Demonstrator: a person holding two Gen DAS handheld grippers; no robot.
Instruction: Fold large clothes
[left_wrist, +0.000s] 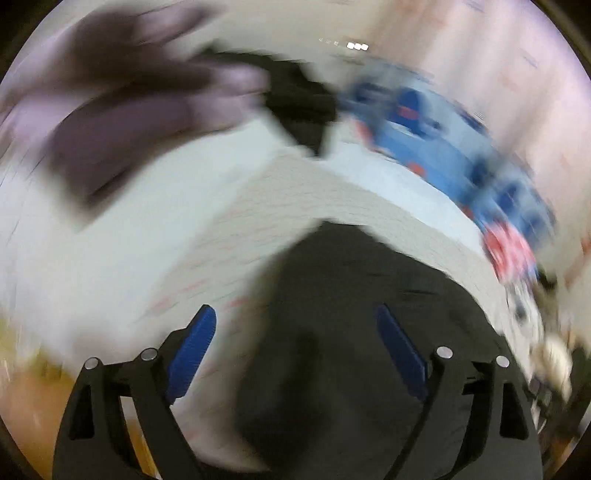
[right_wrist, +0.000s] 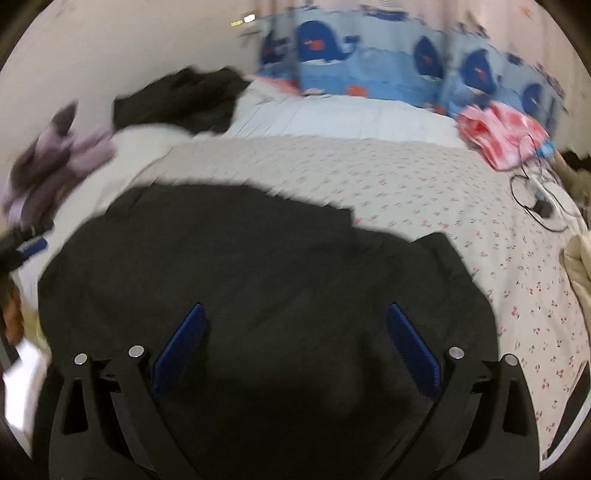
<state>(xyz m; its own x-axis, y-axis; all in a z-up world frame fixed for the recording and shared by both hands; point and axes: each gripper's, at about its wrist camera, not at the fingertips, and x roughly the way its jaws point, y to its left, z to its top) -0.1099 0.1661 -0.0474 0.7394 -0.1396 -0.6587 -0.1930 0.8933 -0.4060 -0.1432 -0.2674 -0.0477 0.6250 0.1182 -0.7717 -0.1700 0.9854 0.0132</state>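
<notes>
Black garment (right_wrist: 258, 266) on bed, near edge cut off, left view blurred

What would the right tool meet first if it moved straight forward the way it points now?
Most likely the black garment: it lies spread on the bed directly ahead of the open right tool and between its fingers. Depth is unclear, so how soon is uncertain.

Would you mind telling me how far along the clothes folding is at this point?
Early, it seems. No neatly folded item shows in either view. In hand: the black garment lies spread on the bed, with the right gripper and left gripper open above it, gripping nothing. Left: folding it, then probably the black pile, the purple clothes and the pink item, all still crumpled.
</notes>
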